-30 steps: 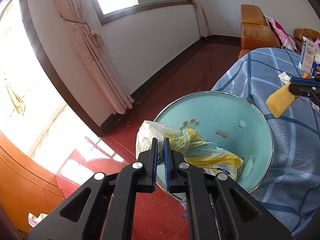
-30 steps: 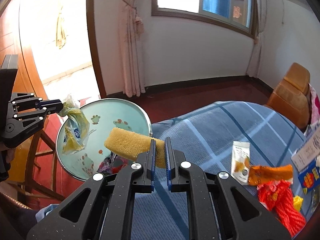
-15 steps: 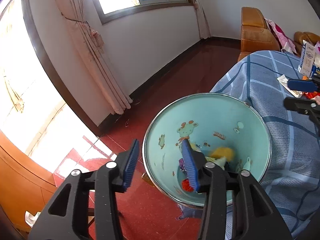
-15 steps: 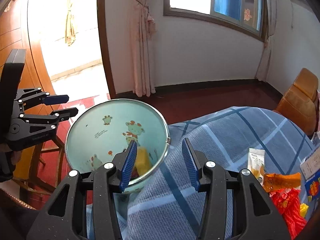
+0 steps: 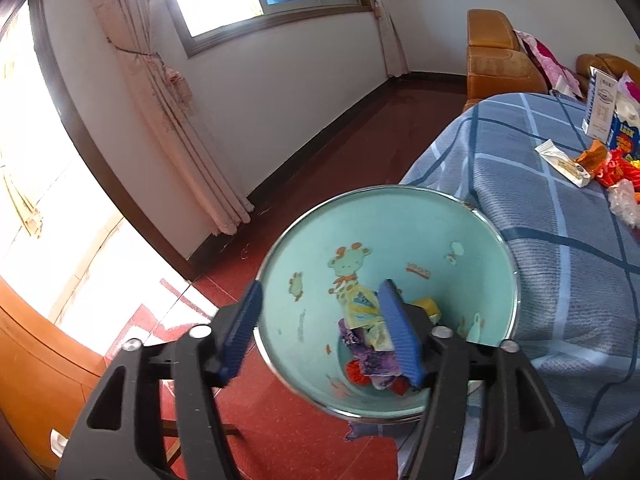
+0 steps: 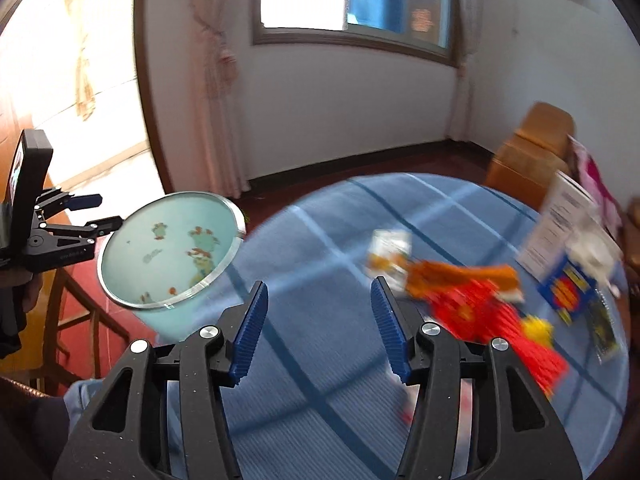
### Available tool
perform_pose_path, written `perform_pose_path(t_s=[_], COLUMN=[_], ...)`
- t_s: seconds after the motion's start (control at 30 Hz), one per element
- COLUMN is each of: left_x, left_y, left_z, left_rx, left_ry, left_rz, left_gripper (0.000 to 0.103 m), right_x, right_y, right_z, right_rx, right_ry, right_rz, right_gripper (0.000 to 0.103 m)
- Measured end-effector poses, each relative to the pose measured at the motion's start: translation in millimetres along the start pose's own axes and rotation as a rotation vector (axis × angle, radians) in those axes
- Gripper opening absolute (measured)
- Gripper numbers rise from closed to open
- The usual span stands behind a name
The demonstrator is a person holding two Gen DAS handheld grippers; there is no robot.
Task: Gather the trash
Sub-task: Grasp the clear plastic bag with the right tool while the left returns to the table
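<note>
A teal trash bin (image 5: 404, 236) with cartoon prints stands beside the table; it also shows in the right wrist view (image 6: 132, 264). Inside it lie a yellow plastic bag (image 5: 362, 308), a yellow sponge (image 5: 428, 305) and other wrappers. My left gripper (image 5: 320, 328) is open and empty above the bin's near rim. My right gripper (image 6: 318, 326) is open and empty above the blue checked tablecloth (image 6: 304, 248). On the table lie a white sachet (image 6: 390, 246), an orange wrapper (image 6: 460, 274) and a red mesh bag (image 6: 496, 316), to the right of the right gripper.
A blue and white carton (image 6: 560, 236) and a dark packet (image 6: 604, 328) lie at the table's right side. Orange sofa seats (image 5: 496, 64) stand behind the table. The left gripper shows at the left of the right wrist view (image 6: 86, 210). Red floor surrounds the bin.
Both grippers opened: the left let the yellow bag fall into the bin, the right dropped the sponge into it. The right gripper has since swung right, over the table towards the wrappers.
</note>
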State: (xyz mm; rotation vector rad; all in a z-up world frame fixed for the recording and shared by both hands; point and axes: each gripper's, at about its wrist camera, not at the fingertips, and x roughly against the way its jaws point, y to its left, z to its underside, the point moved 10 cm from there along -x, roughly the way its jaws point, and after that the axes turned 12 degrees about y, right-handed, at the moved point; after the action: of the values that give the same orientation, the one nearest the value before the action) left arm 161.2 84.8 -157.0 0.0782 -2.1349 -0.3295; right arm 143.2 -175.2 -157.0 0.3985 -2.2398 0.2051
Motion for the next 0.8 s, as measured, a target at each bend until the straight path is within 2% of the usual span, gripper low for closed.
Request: perform_pose_path(t_s=[0.27, 0.47, 0.73, 0.8], left_x=[9, 13, 11, 9], left_y=[-61, -103, -117, -118], left_z=[2, 4, -5, -7], left_rx=[-0.086, -0.149, -0.149, -0.146], left_ry=[-0.02, -0.029, -0.027, -0.023], left_rz=[0.089, 0.147, 0.165, 0.166], left_gripper=[0.069, 0.071, 0.072, 0.072], right_x=[34, 33, 15, 14], right_y=[-65, -83, -106, -119], right_z=[68, 118, 134, 136], right_rx=[-0.207, -0.279, -0.32, -0.347], right_ry=[0.019, 0.083, 0.145, 0.148], right_rz=[0.075, 0.104, 0.133, 0.163], right_gripper=[0.057, 0.06, 0.059, 0.057])
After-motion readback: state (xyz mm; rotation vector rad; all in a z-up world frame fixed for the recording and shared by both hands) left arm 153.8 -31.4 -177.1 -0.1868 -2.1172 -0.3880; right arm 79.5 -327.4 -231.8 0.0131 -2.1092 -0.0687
